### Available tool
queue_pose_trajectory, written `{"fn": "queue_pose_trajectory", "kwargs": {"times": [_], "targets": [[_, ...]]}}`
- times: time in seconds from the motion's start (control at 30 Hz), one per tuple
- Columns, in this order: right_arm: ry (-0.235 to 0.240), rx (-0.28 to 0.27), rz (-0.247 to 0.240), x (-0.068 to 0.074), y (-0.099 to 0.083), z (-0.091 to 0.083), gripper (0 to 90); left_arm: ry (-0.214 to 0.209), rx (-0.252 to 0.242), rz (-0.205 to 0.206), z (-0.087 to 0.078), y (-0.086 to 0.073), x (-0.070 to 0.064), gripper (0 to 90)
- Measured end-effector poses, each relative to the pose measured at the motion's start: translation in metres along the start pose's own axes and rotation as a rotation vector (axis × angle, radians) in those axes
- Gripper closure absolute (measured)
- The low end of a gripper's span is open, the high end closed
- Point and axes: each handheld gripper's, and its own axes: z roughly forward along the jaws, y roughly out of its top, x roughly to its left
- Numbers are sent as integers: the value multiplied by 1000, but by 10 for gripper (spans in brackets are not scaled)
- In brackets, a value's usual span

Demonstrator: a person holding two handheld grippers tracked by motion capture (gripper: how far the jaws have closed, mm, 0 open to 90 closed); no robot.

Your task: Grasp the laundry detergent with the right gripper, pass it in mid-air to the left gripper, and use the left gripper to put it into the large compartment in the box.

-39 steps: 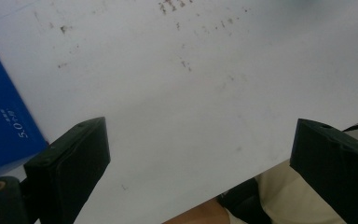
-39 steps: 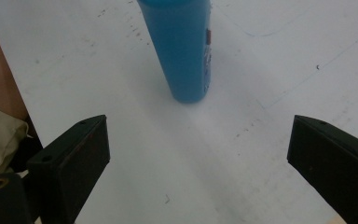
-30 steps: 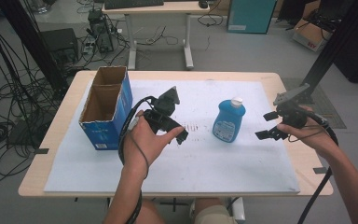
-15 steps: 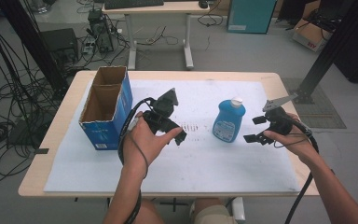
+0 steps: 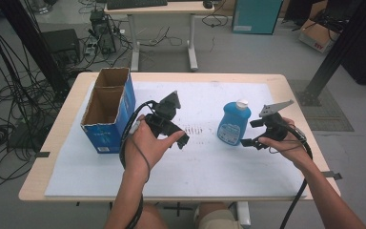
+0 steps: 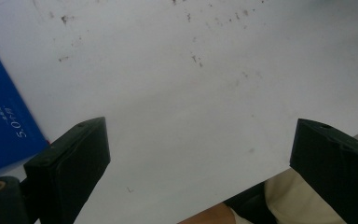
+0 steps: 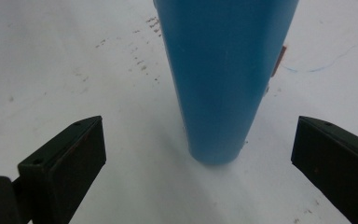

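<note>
1. The blue bottle (image 5: 233,123) stood upright on the white sheet (image 5: 205,167), right of centre in the high view, with its white cap at the top.
2. The right gripper (image 5: 253,133) sat just to the right of the bottle, jaws spread wide and holding nothing; its tips were near the bottle's side, though contact could not be judged.
3. In the right gripper view the bottle (image 7: 223,74) rose in the upper middle of the frame, ahead of the gap between the two jaws and apart from both.
4. The left gripper (image 5: 183,138) was at the centre of the high view, well apart from the bottle, with its jaws also wide open and empty over bare sheet (image 6: 177,93).
5. An open cardboard box (image 5: 108,109) stood at the left of the high view, near the sheet's left edge.
6. Bare sheet lay between the two grippers and along the lower part of the high view; the table's right edge (image 5: 310,143) ran close behind the right hand (image 5: 286,143).
</note>
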Motion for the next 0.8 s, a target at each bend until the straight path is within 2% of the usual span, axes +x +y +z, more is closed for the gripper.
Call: {"fn": "queue_pose_trajectory", "kwargs": {"times": [0.13,0.17,0.47,0.57,0.8], "targets": [[-9,-37,0,-1,-1,6,28,-1,-4,2,1,0,0,52],[-11,-44,14,-1,-1,9,28,-1,-2,2,0,0,0,53],[-26,-64,1,2,-2,18,25,0,-1,1,2,0,-1,53],[-39,-74,-18,5,-1,23,23,-1,3,6,2,1,-2,52],[-57,-90,-4,10,-3,33,20,1,-3,3,1,0,-2,53]]}}
